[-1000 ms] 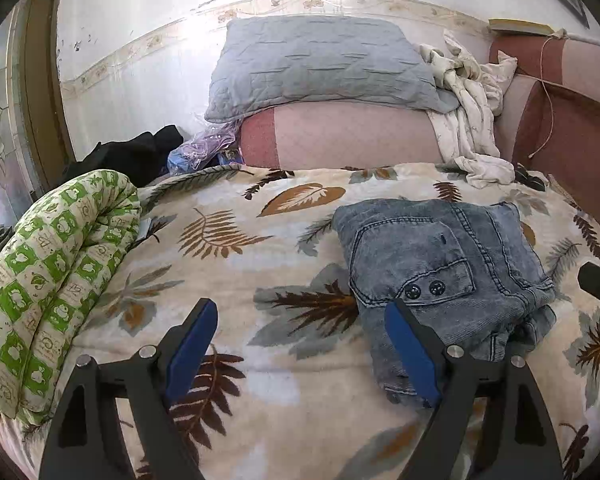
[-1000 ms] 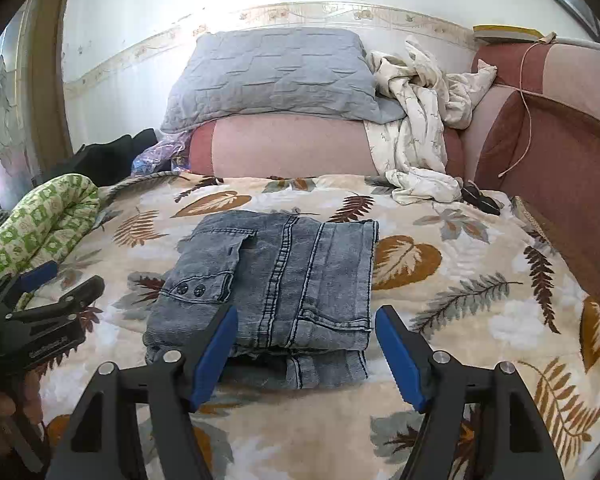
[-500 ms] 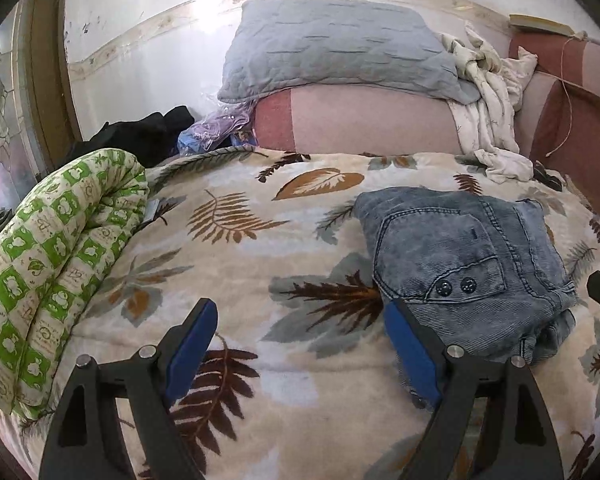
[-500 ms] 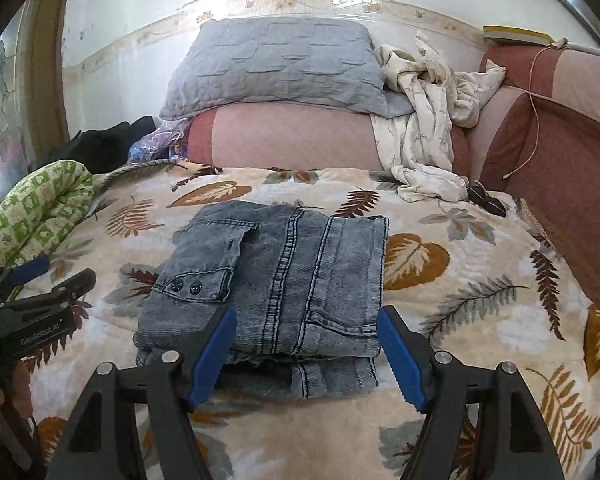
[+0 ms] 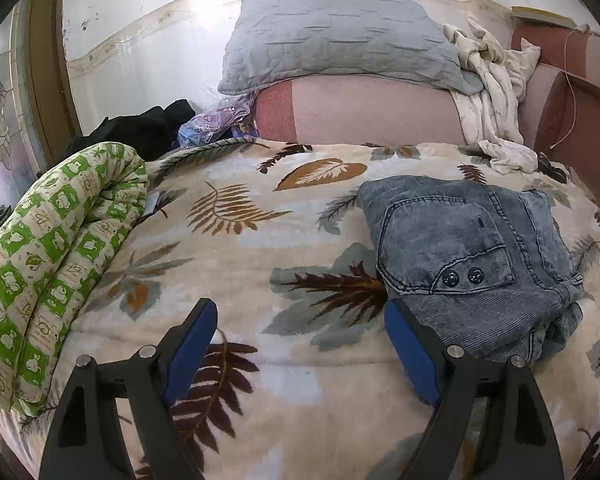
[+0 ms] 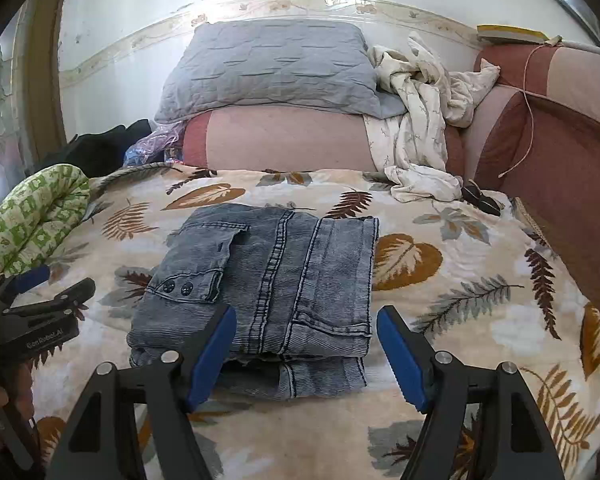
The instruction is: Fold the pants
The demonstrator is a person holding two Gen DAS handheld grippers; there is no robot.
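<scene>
Blue-padded fingers of the right gripper stand wide and empty just before the folded jeans. The left gripper gapes empty beside them. The jeans lie mid-bed, long axis running toward the pillow.

We note open bedspread left of the folded pants; rolled green quilt blocks the left edge, sofa back the right.

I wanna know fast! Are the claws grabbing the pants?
Left claw: open, holding nothing.
Right claw: open, holding nothing; folded pants lie on the bed.
</scene>
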